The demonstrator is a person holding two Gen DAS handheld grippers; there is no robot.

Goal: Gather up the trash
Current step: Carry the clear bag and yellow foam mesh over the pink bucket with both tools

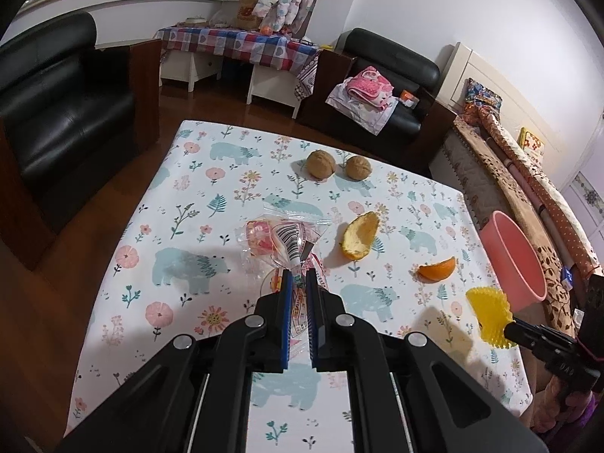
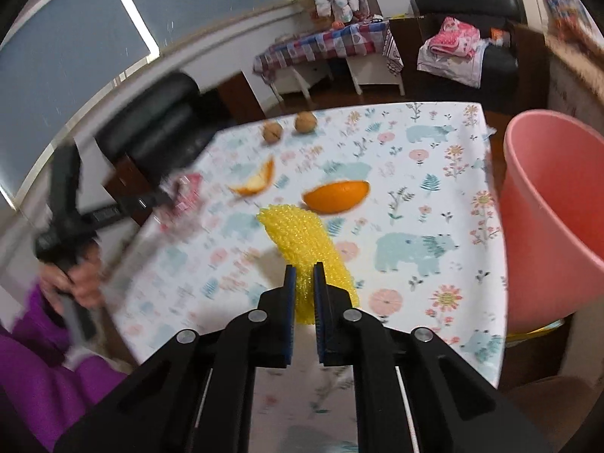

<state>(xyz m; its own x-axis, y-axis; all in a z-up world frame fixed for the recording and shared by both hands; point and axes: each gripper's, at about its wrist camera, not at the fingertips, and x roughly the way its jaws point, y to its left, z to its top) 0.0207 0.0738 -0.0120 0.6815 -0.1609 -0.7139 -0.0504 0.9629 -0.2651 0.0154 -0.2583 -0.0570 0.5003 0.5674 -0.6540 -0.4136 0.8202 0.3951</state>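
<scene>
My left gripper [image 1: 299,275] is shut on a clear plastic snack wrapper [image 1: 275,241] with red print, which it holds over the floral tablecloth [image 1: 211,196]. In the right wrist view my right gripper [image 2: 304,268] is shut on a yellow foam fruit net [image 2: 298,234], raised above the table. The same net [image 1: 489,315] shows at the right in the left wrist view. On the cloth lie an orange peel [image 1: 360,236], an orange wedge [image 1: 438,270] and two walnuts [image 1: 321,165]. A pink bin [image 2: 555,207] stands open at the table's right edge.
Black armchairs [image 1: 64,113] stand to the left of and behind the table. A low table with a checked cloth [image 1: 234,43] is at the far wall, and a bed with blankets [image 1: 528,188] lies on the right. A person's hand [image 2: 75,279] and purple sleeve [image 2: 41,370] are at the left.
</scene>
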